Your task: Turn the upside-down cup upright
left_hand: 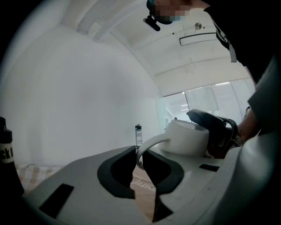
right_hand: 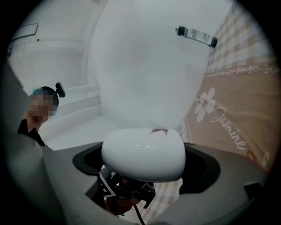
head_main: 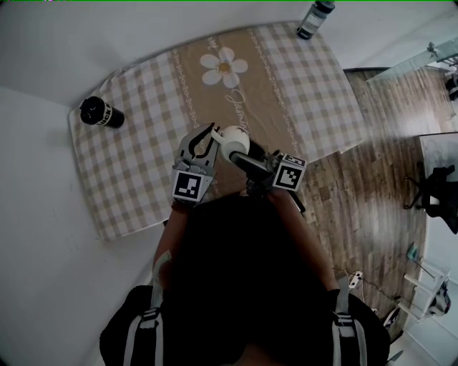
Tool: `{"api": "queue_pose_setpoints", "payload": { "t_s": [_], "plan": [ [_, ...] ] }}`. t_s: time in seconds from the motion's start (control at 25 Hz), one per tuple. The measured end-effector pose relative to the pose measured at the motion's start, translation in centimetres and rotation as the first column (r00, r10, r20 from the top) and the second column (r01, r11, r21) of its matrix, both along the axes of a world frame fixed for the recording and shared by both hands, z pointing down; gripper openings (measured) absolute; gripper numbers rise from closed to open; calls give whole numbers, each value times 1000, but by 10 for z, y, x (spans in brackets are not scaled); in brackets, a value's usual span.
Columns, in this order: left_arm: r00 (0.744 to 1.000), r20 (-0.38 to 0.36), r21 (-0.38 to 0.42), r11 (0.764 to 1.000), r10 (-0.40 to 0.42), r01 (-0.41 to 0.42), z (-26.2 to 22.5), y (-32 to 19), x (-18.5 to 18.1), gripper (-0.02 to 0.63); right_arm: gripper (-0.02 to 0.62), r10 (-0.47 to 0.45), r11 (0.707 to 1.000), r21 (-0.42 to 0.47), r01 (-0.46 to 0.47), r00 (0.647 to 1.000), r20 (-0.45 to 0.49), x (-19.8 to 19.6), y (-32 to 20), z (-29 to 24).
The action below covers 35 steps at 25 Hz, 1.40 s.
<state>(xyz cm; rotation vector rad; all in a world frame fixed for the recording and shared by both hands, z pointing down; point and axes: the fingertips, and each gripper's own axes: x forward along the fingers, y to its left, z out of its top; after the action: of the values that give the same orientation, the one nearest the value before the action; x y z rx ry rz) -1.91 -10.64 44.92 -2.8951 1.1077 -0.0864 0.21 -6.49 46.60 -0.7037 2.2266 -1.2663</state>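
A plain white wall (head_main: 107,28) runs along the left and far sides of the room. The table is pushed up against it under a beige-and-white checked tablecloth (head_main: 136,171). A black bottle (head_main: 101,113) stands close to the cloth's left edge, well apart from everything else. Down the middle of the cloth runs a tan band printed with a white daisy (head_main: 224,66) and the word "Jasmine" in script.

Above the near edge of the table, the person holds the white cup (head_main: 230,136) up in the air between both tools. The left gripper (head_main: 210,137) has its jaws pinched together on the cup's thin loop handle. The right gripper (head_main: 247,159) comes in from the other side, jaws spread wide, with the cup's round body sitting between the pads (I can't make out any squeeze there). From here I can't say which end of the cup faces up.

At the far right corner of the table stands a second dark bottle (head_main: 315,18) with a label. Right of the table the floor (head_main: 358,193) is wood plank, with some dark furniture (head_main: 433,193) further off.
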Motion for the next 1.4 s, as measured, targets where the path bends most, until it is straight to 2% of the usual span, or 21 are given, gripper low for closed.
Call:
{"api": "queue_pose_setpoints", "payload": {
  "t_s": [0.12, 0.4, 0.6, 0.68, 0.96, 1.04, 1.2, 1.32, 1.4],
  "plan": [
    [1000, -3, -13, 1000, 24, -24, 4, 1, 3, 51, 520, 14, 1000, 10, -13, 1000, -27, 4, 0, 2],
    [997, -18, -117, 991, 70, -72, 24, 4, 9, 61, 515, 71, 997, 44, -68, 994, -81, 16, 0, 4],
    [995, -37, -177, 979, 95, -100, 32, 3, 10, 124, 515, 101, 993, 78, -92, 987, -123, 22, 1, 3],
    [993, -43, -199, 973, 112, -119, 36, 4, 9, 126, 515, 104, 992, 89, -91, 984, -142, 21, 1, 3],
    [989, -41, -233, 962, 139, -145, 41, 8, 6, 126, 512, 112, 991, 94, -98, 981, -157, 20, 0, 6],
    [982, -55, -265, 946, 181, -189, 44, 12, 7, 126, 512, 113, 991, 84, -102, 983, -141, 22, -2, 6],
    [958, -124, -352, 891, 258, -286, 51, 20, 5, 126, 512, 134, 988, 96, -120, 978, -157, 28, -5, 4],
    [952, -204, -427, 854, 228, -297, 57, 17, -9, 126, 512, 153, 980, 163, -115, 956, -251, 27, -4, 2],
    [943, -270, -472, 826, 198, -308, 59, 11, -20, 126, 512, 167, 970, 226, -90, 923, -346, 24, -1, 2]
  ]
}}
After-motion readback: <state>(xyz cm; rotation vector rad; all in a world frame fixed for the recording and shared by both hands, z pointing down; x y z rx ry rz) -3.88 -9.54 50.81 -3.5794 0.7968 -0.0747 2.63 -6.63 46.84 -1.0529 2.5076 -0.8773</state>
